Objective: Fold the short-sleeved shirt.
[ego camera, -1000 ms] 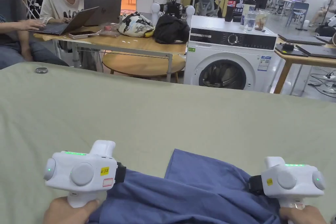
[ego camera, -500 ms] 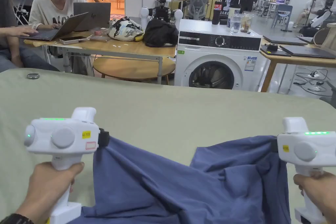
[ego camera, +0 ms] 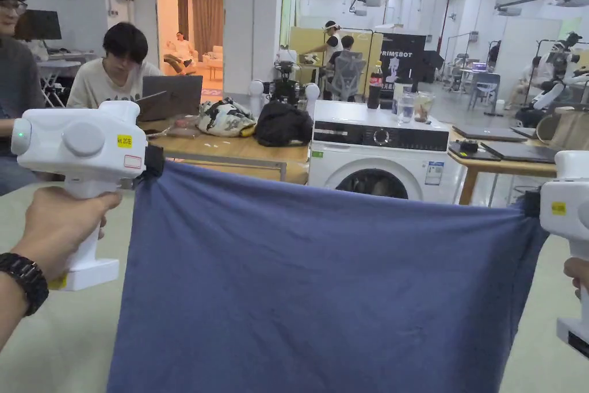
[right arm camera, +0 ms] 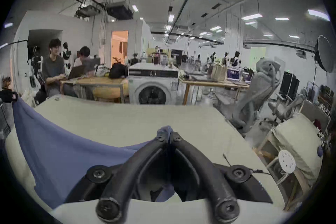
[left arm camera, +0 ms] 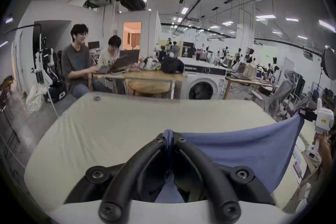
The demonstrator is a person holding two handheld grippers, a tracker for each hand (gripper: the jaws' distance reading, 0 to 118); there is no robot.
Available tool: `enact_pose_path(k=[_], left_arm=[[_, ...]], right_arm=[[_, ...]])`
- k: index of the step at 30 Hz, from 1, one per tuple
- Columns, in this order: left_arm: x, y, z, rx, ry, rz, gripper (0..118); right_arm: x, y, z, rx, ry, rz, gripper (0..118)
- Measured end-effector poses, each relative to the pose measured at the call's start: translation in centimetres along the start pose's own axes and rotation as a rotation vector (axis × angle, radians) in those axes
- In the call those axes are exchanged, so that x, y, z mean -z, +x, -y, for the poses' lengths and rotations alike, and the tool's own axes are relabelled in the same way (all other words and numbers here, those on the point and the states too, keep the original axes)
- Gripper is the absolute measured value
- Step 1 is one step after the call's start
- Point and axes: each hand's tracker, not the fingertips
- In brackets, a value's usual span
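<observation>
The blue short-sleeved shirt [ego camera: 322, 290] hangs stretched in the air between both grippers, above the pale green table [ego camera: 52, 331]. My left gripper [ego camera: 154, 161] is shut on its upper left corner, and in the left gripper view the cloth [left arm camera: 241, 148] is bunched between its own closed jaws [left arm camera: 169, 134]. At the right edge of the head view my right gripper [ego camera: 532, 204] is shut on the upper right corner. The right gripper view shows blue fabric [right arm camera: 60, 142] pinched at the tips [right arm camera: 167, 132]. Sleeves and collar are hidden.
A washing machine [ego camera: 379, 149] stands beyond the table, with bottles on top. Two people sit at a wooden desk [ego camera: 241, 149] with laptops at the back left. Another desk [ego camera: 500, 164] is at the right. Office chairs [right arm camera: 258, 93] stand off the table's right side.
Both grippers have risen from the table and moved apart, lifting the shirt from a crumpled heap into a taut hanging sheet. The head camera has tilted up.
</observation>
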Motion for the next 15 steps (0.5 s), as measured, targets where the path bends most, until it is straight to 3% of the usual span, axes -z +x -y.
enact_pose_path(k=[5,15], left_arm=[[0.6,-0.7,-4.3,0.002,0.032,-0.026,0],[1.7,-1.6,-13.6,-0.016,0.132,-0.054,0]], right_arm=[[0.9,-0.3,-4.8,0.067,0.039,-0.006,0],[3.8,-1.4,-15.0,0.087,0.162,0.020,0]])
